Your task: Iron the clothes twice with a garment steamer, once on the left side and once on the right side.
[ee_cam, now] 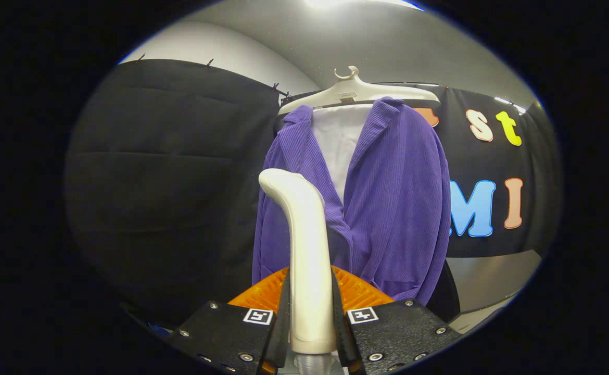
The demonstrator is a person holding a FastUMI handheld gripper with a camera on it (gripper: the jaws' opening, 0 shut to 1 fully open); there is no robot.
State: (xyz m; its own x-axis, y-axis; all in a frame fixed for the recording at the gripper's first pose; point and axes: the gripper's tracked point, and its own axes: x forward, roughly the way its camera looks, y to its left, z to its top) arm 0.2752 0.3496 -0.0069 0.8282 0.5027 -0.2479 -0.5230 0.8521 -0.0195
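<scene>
Right now the hand-held gripper (311, 317) is closed on the handle of the garment steamer (304, 250), one finger pressing on each side of the pale, upright handle. The handle rises between the fingers and bends at its top toward the far side. The steamer's head faces away, so its plate cannot be seen.

Just beyond the steamer hangs a purple corduroy jacket (388, 208) on a pale plastic hanger (356, 94). The jacket is open at the front, and a white lining or shirt (338, 140) shows between its lapels. The steamer's top stands in front of the jacket's left half, low on the chest; whether it touches the cloth cannot be told.

Behind the jacket runs the black cloth wall (169, 182) of the booth, pinned along its upper edge with small clips (278, 89). A grey ceiling (335, 36) with a bright light lies above it.
</scene>
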